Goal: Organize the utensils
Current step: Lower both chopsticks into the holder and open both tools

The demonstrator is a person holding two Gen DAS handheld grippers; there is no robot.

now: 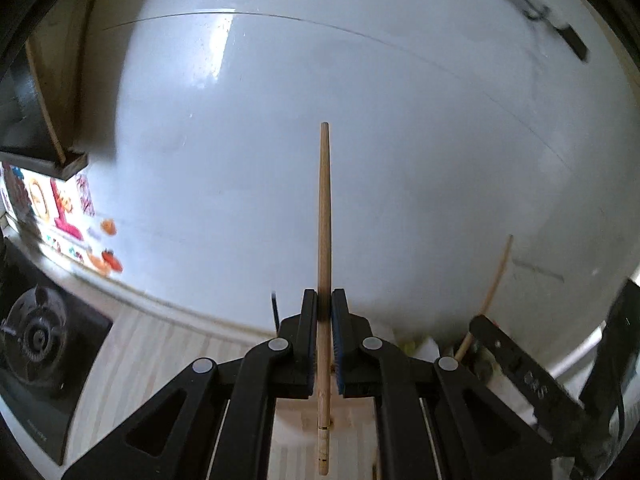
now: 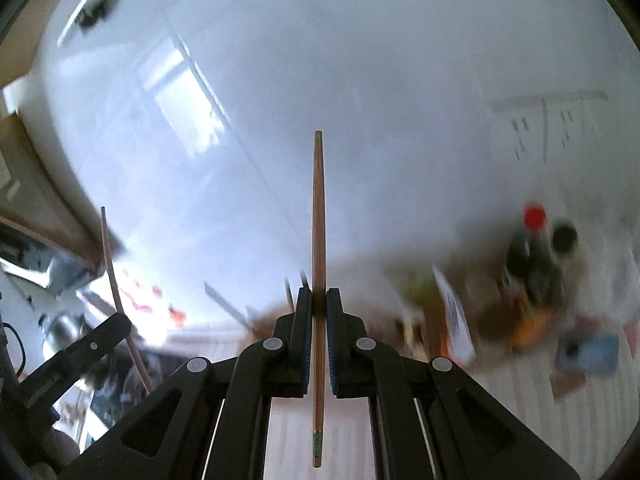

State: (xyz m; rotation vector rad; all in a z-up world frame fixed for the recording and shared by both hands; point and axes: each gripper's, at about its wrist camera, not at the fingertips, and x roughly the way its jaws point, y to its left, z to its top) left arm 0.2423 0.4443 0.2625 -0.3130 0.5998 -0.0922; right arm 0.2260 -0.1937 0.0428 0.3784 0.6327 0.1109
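Note:
My left gripper (image 1: 324, 300) is shut on a light wooden chopstick (image 1: 324, 208) that stands upright between the pads, thin end up, in front of a white wall. My right gripper (image 2: 318, 298) is shut on a darker brown chopstick (image 2: 318, 216) with a green band near its lower end, also upright. Each view shows the other gripper at its side with its chopstick: the right one at the right of the left wrist view (image 1: 520, 364), the left one at the left of the right wrist view (image 2: 80, 356). Both are held up above a pale wooden counter.
A glossy white wall (image 1: 360, 100) fills both views. A black gas hob (image 1: 40, 340) lies at lower left, with colourful stickers (image 1: 60, 208) above it. Blurred bottles with a red cap (image 2: 534, 248), boxes and a blue item (image 2: 592, 354) stand on the counter at right.

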